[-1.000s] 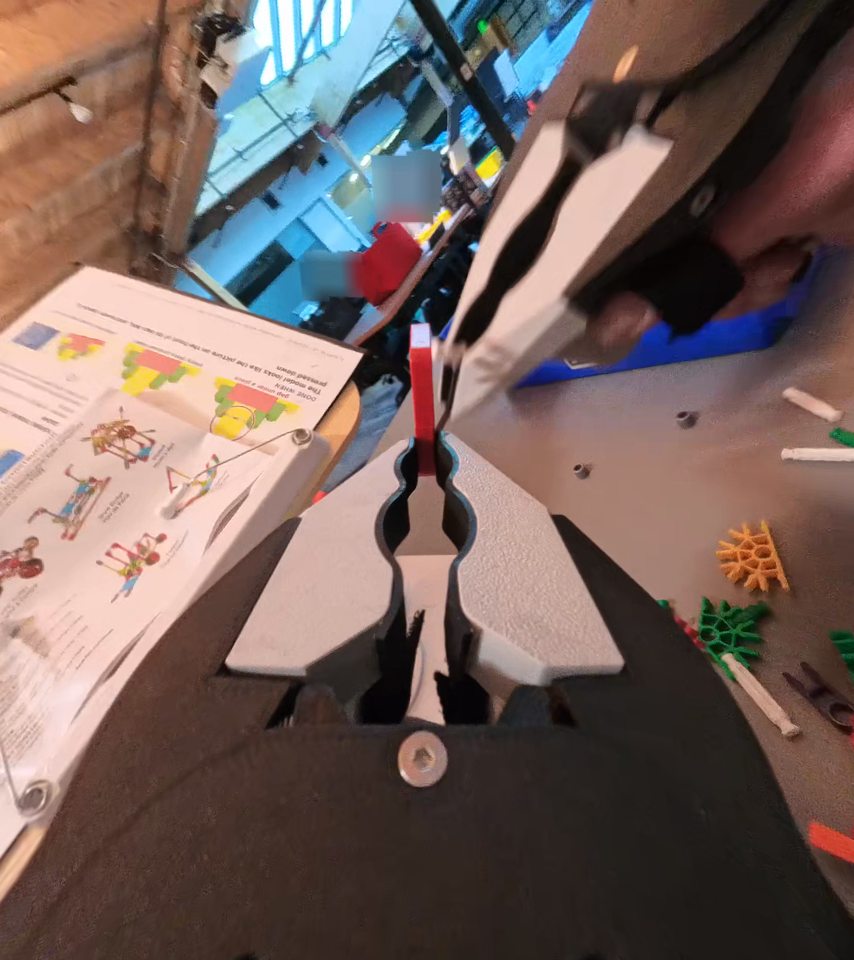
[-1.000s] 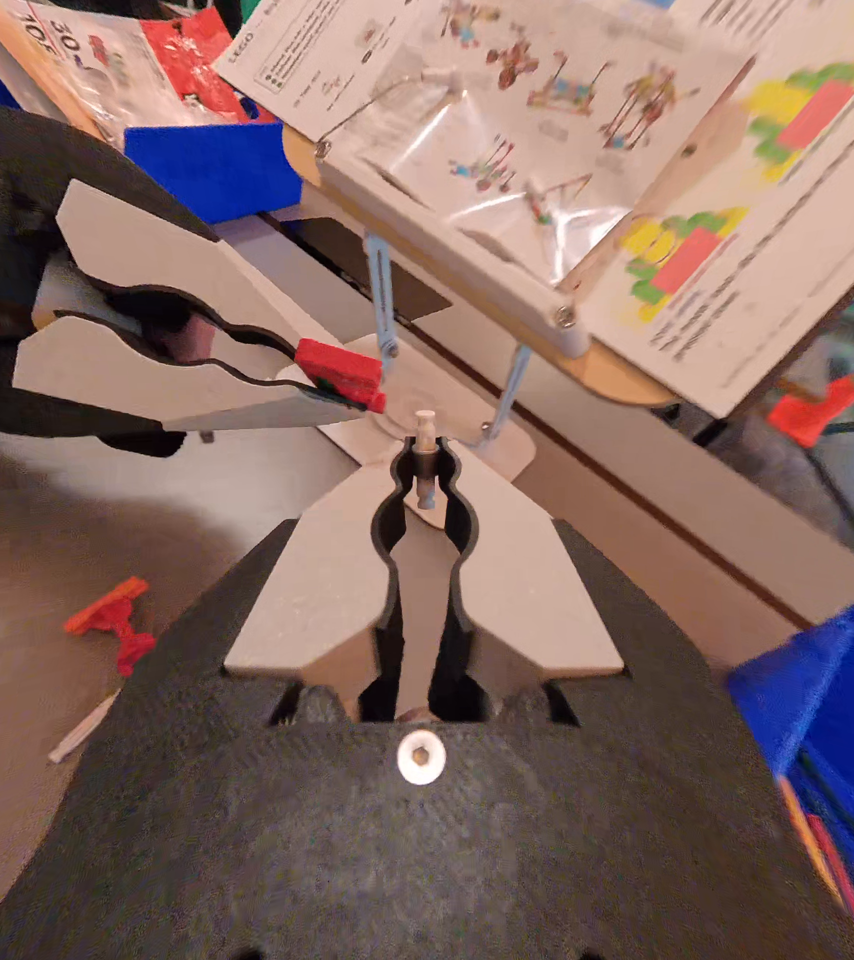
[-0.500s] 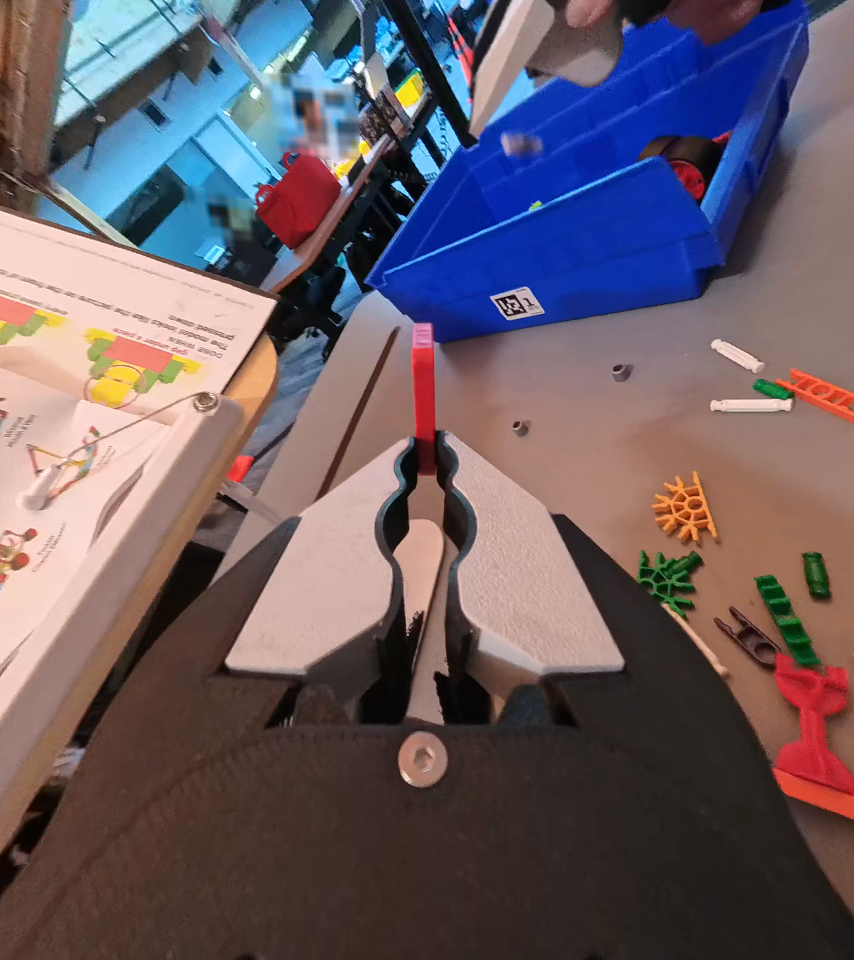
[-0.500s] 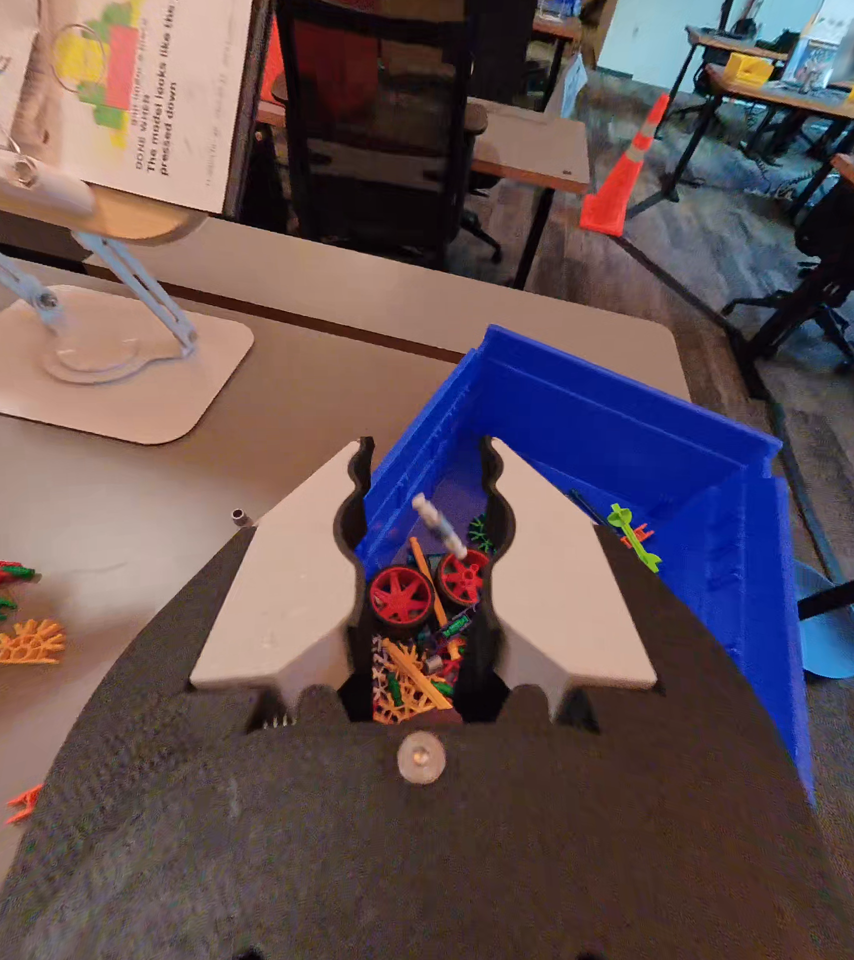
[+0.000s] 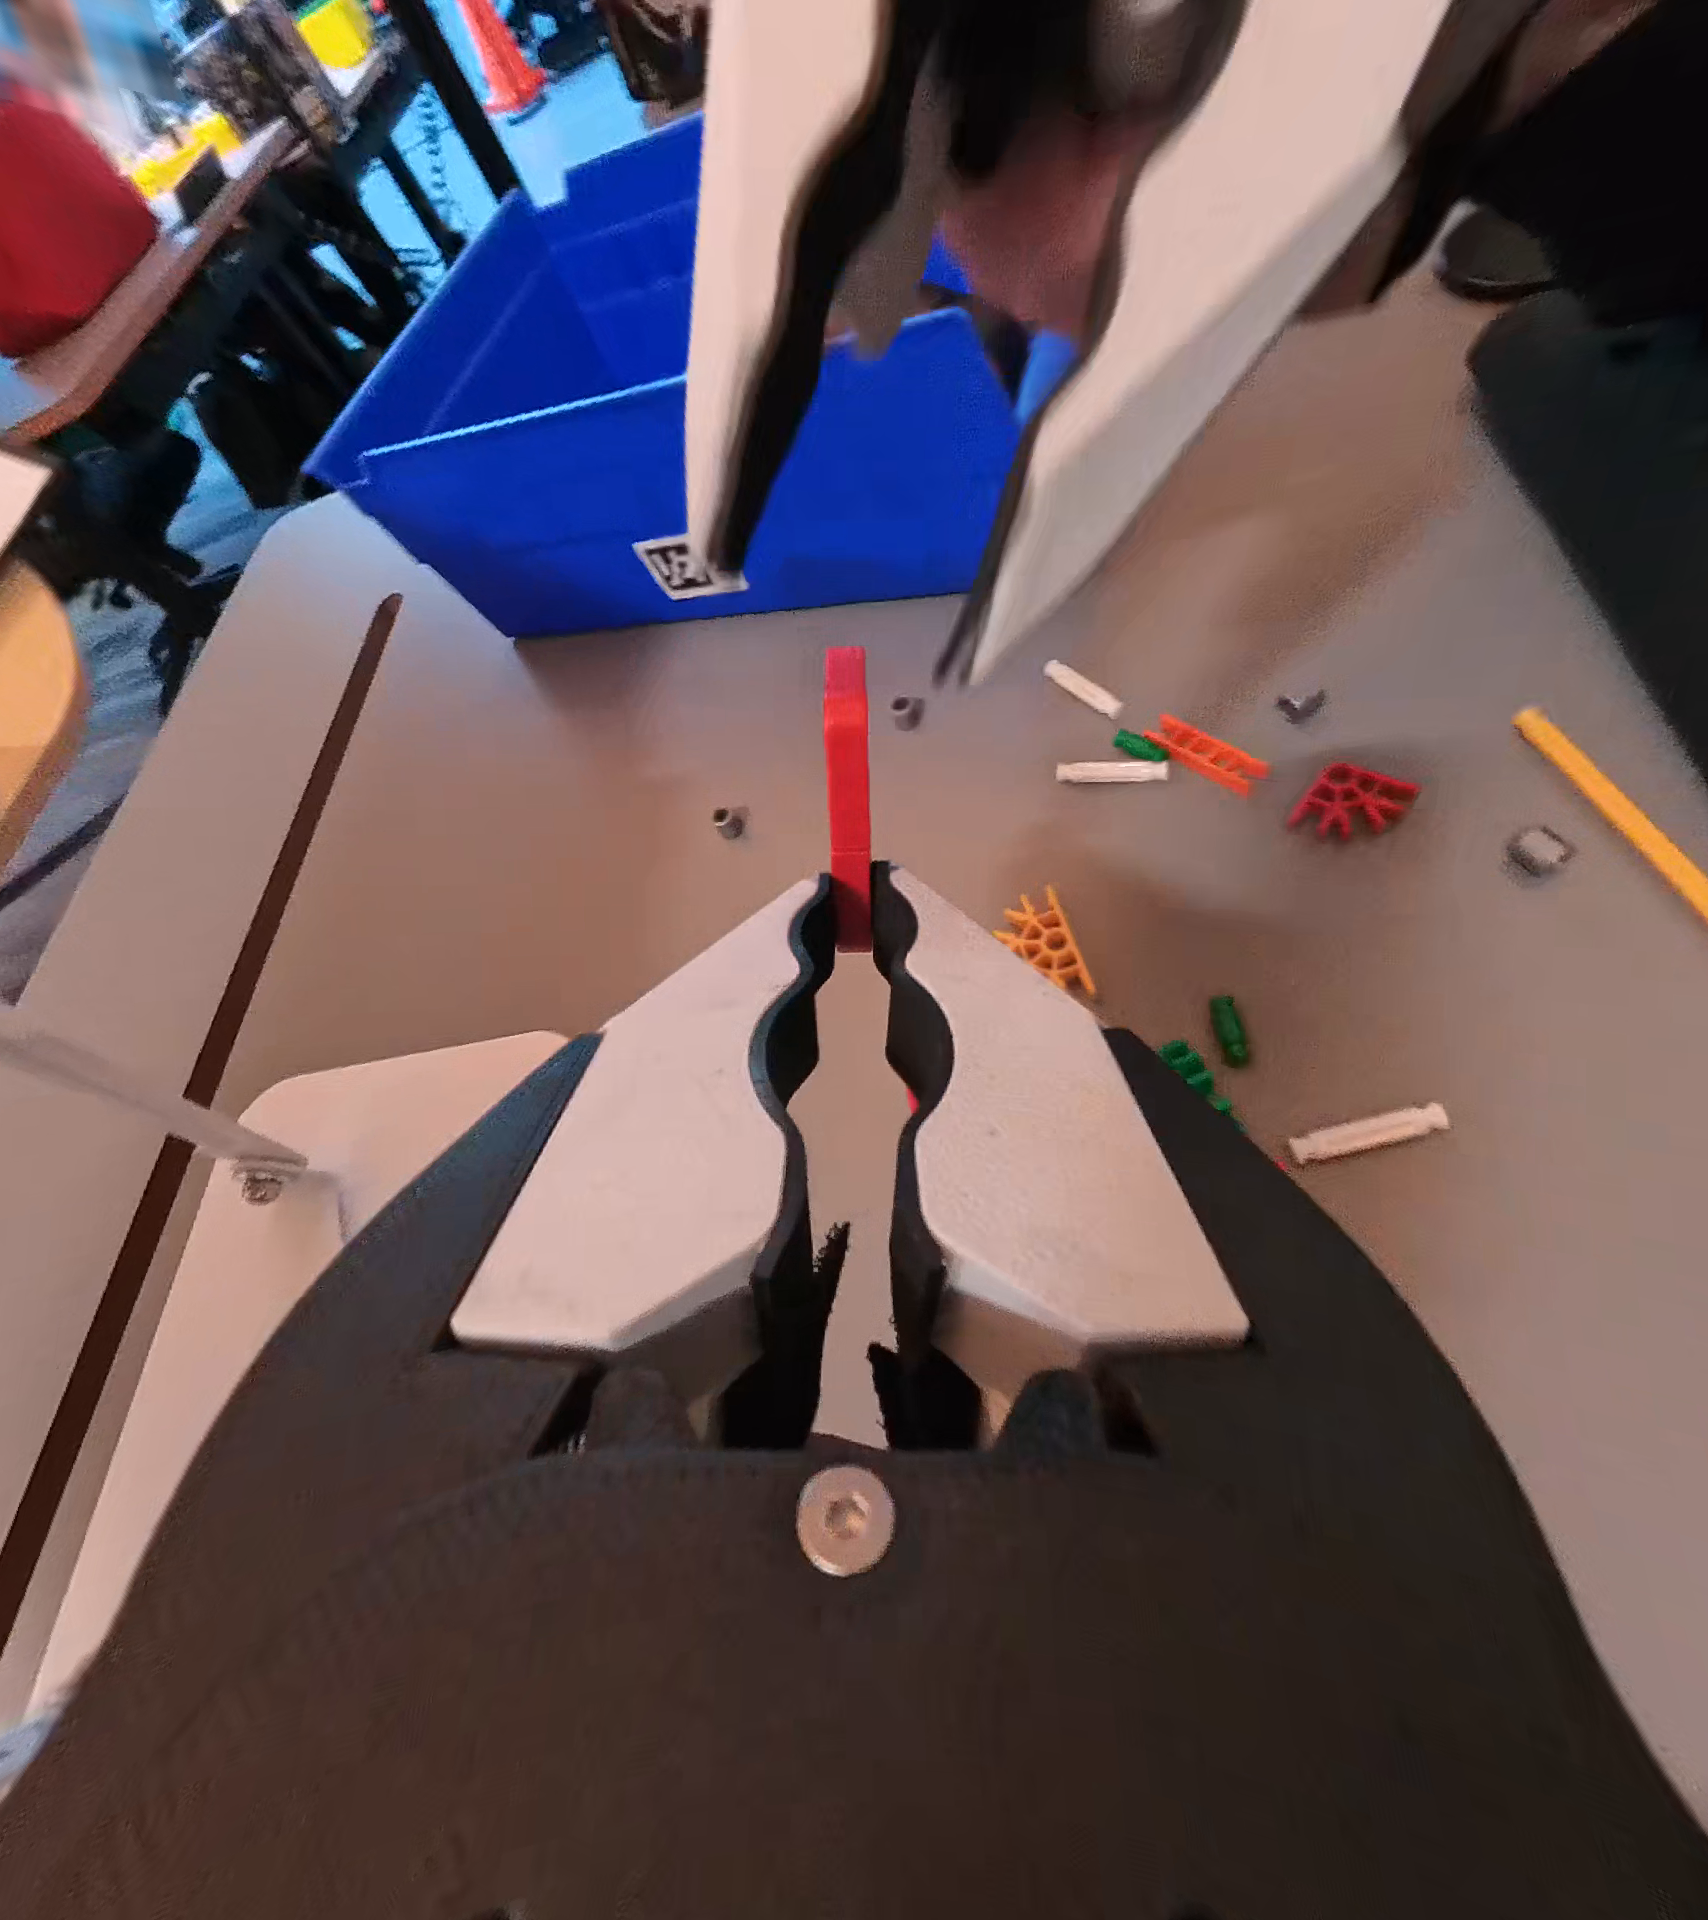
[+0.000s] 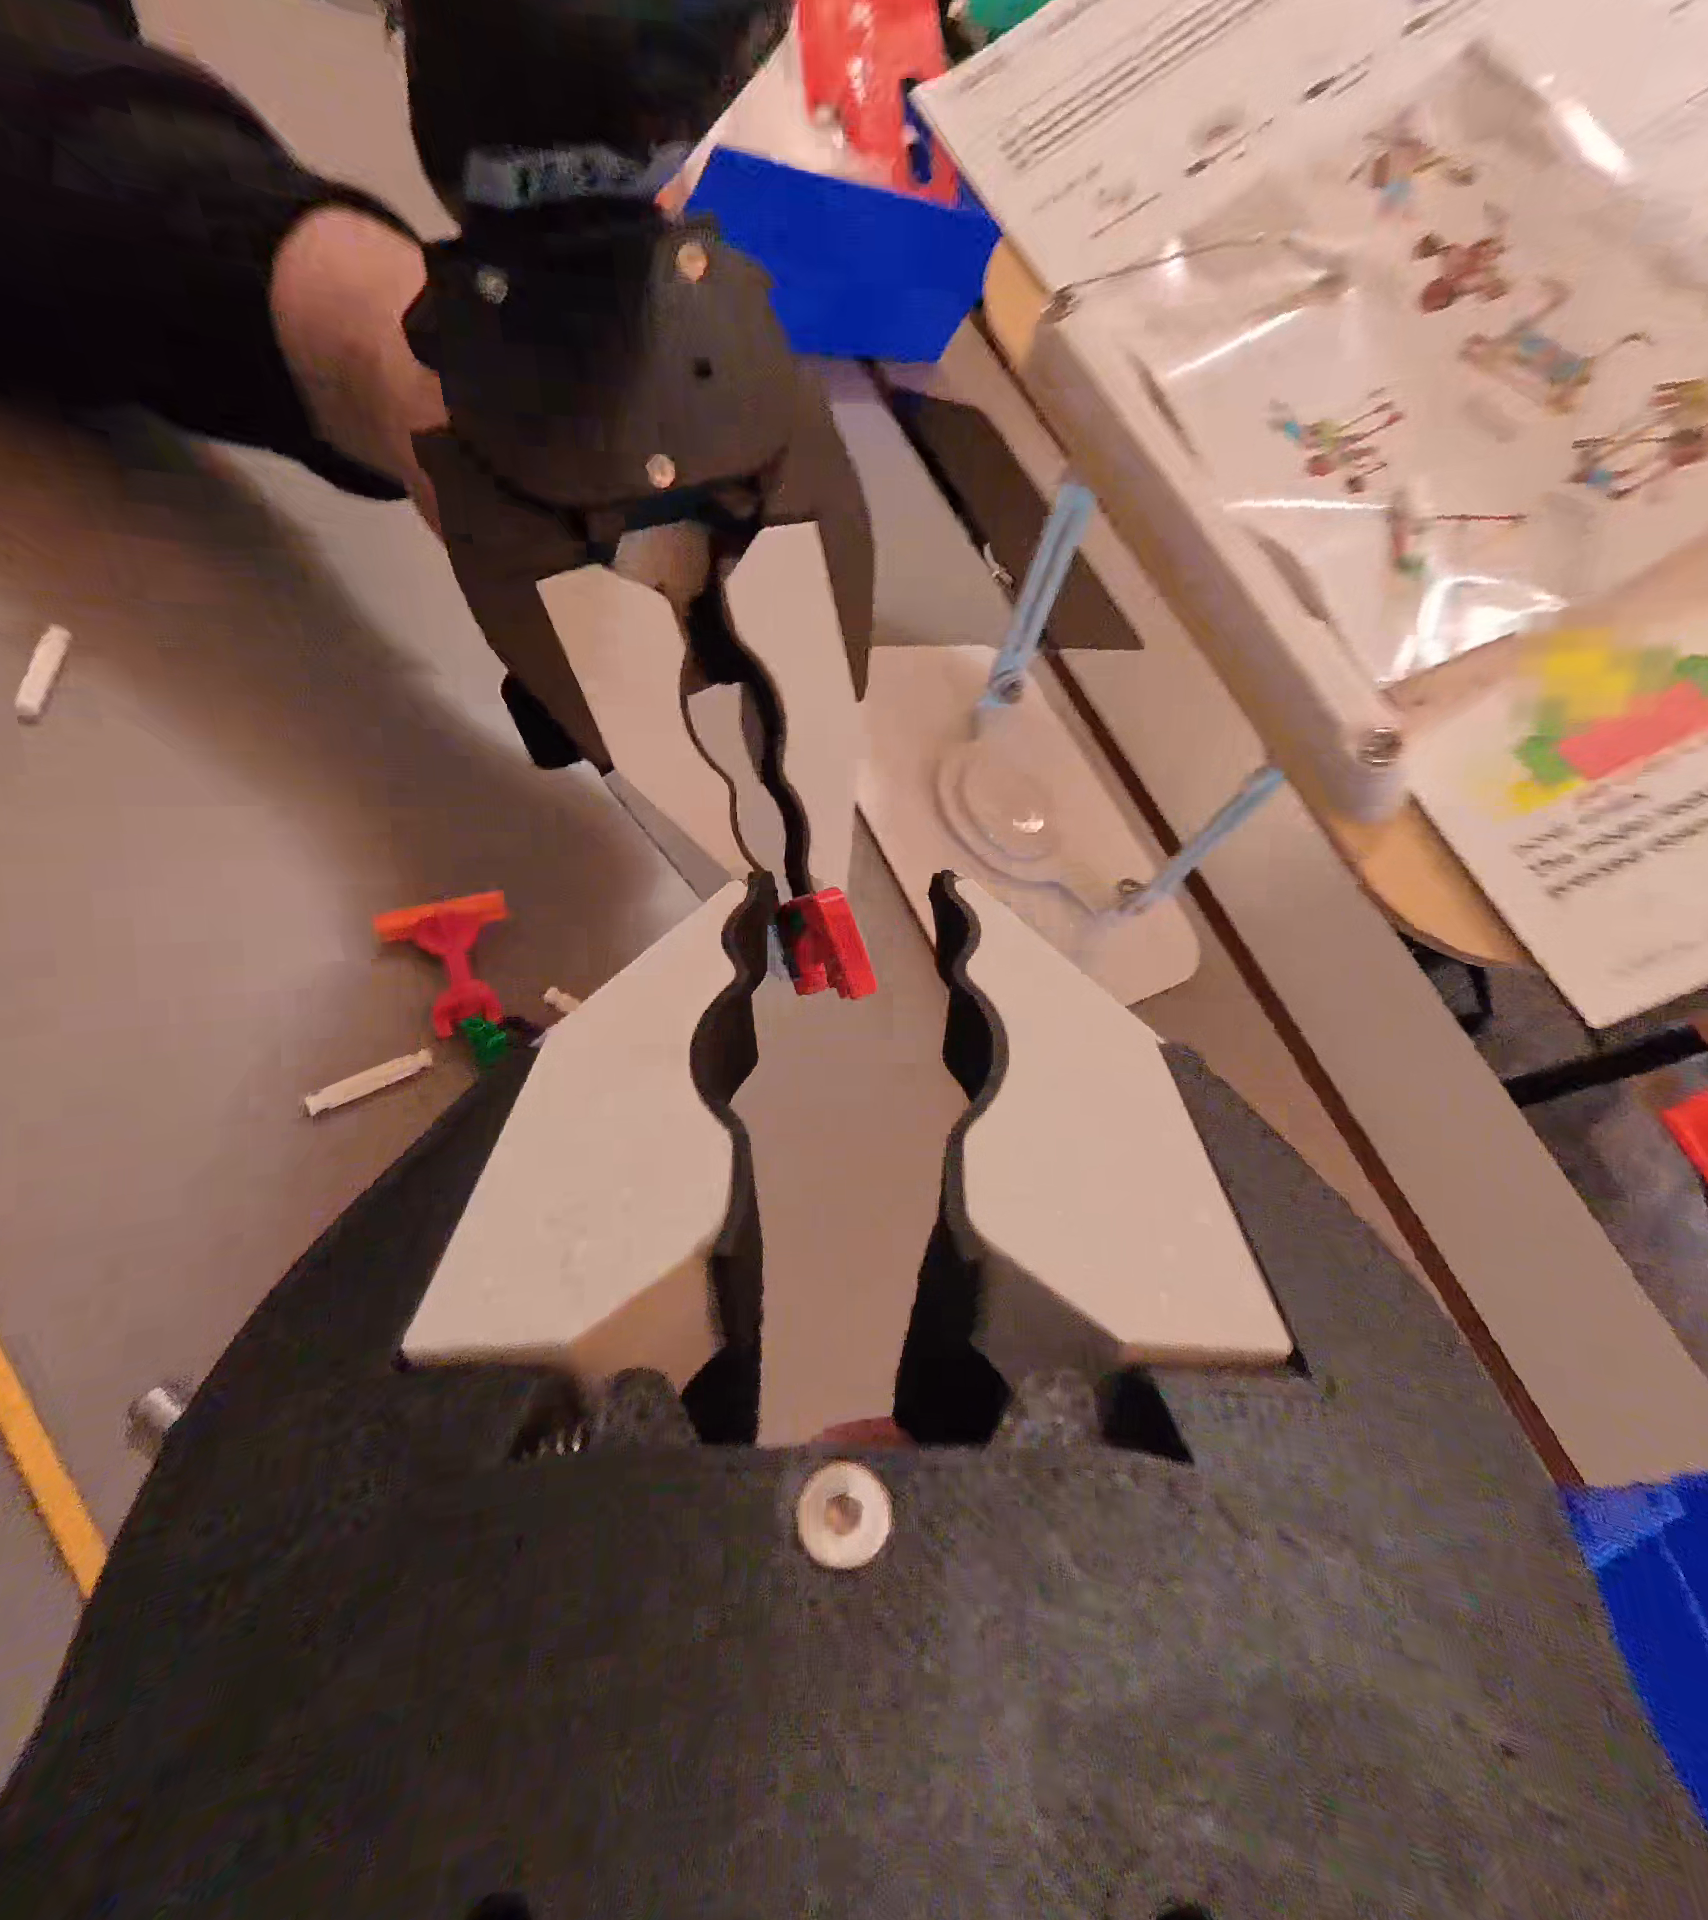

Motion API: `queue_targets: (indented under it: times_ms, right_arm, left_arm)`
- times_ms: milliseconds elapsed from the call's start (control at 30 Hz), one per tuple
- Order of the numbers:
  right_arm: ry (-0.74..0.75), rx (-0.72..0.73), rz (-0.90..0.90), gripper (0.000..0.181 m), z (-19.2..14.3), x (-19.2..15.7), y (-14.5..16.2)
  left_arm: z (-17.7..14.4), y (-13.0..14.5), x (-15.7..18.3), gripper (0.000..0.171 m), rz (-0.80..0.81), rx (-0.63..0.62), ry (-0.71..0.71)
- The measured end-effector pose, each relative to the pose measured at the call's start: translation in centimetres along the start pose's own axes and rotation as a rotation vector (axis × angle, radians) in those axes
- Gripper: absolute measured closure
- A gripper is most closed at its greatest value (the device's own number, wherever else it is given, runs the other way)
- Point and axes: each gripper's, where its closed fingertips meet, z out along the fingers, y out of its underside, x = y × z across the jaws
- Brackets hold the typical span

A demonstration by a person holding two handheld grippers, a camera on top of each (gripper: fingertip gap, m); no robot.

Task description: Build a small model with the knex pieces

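the left tongs (image 5: 851, 883) were clamped on a flat red piece (image 5: 847, 769), which stuck out forward past the tips above the grey worktop (image 5: 517, 831). the right tongs (image 6: 845, 894) stood parted with nothing between them, their tips just beside that red piece (image 6: 829, 940). in the left wrist view the right tongs (image 5: 829, 623) hung spread in front of a blue bin (image 5: 559, 499) bearing a small black-and-white square marker. loose pieces lay on the worktop to the right: an orange fan connector (image 5: 1049, 938), a red fan connector (image 5: 1349, 800), 3 white rods, green bits and a yellow rod (image 5: 1650, 842). a stand (image 6: 1026, 821) held printed instruction sheets (image 6: 1452, 395) with coloured model drawings.
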Motion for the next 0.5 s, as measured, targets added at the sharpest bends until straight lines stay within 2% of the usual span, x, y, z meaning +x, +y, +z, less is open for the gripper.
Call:
queue_targets:
  times_ms: [133, 167, 333, 500]
  right_arm:
    - [-0.108, -0.050, -0.020, 0.159, 2.2, -2.2, 1.2]
    - [-0.089, -0.050, -0.033, 0.172, 2.2, -2.0, 1.2]
    - [-0.117, 0.020, 0.011, 0.178, 1.6, -2.1, 0.1]
    - [-0.157, 0.222, 0.273, 0.178, 0.6, -0.2, -1.9]
  left_arm:
    - [-0.2, 0.1, 0.8, 0.168, 0.071, -0.038, 0.014]
    - [-0.2, 0.3, 0.8, 0.168, 0.098, -0.054, 0.005]
    - [-0.9, -0.5, 0.9, 0.167, 0.099, -0.019, 0.029]
    - [-2.2, -2.9, 0.2, 0.162, -0.034, 0.195, 0.056]
